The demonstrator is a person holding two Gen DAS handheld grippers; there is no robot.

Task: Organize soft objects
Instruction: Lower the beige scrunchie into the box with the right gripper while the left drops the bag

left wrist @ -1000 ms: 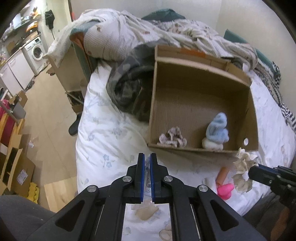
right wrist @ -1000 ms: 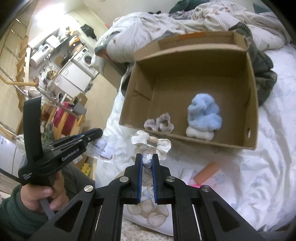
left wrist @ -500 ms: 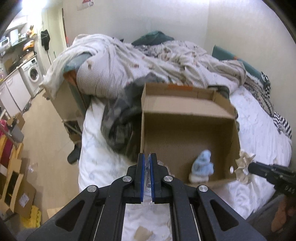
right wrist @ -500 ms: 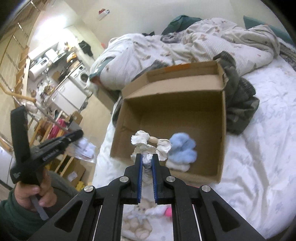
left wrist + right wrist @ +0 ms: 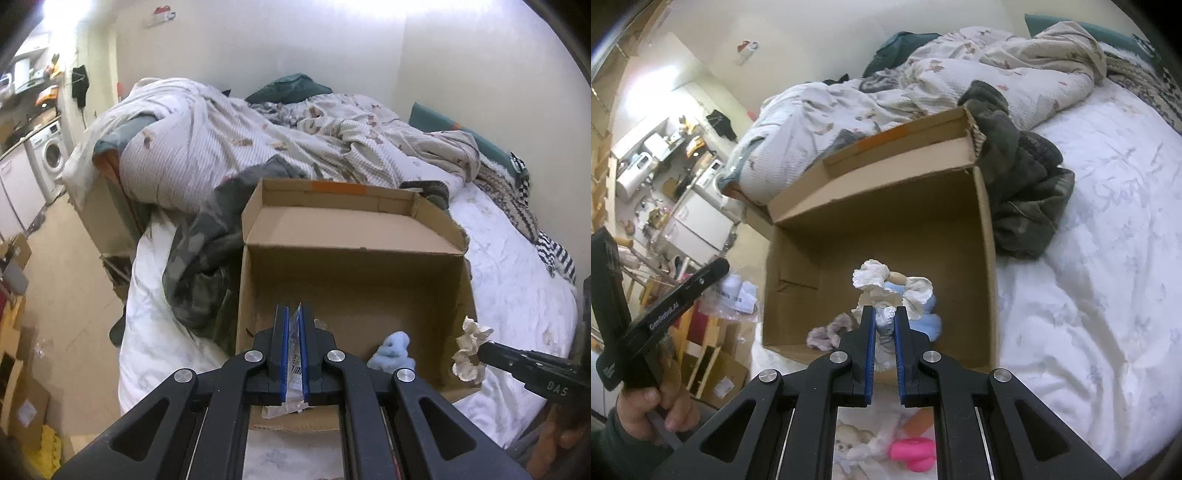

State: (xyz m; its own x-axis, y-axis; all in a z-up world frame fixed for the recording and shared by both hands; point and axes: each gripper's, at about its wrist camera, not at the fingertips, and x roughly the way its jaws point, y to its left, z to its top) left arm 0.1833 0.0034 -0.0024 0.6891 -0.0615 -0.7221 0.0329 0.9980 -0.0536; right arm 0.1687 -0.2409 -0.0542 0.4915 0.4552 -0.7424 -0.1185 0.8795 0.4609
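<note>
While both claws hang over the cardboard box (image 5: 982, 236), the right gripper (image 5: 885, 321) pinches a cream scrunchie (image 5: 892, 284) and the left gripper (image 5: 292, 325) clamps a plastic packet (image 5: 295, 332). Released too early, the scrunchie at 6 o'clock could catch the near wall and drop onto the bed (image 5: 1089, 258).

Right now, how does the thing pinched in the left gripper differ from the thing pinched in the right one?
The left gripper holds a flat, clear plastic packet with a printed label; the right gripper holds a puffy cream scrunchie of ruffled cloth. The packet is see-through, the scrunchie opaque. Both are clamped in shut jaws and held at the cardboard box.
</note>
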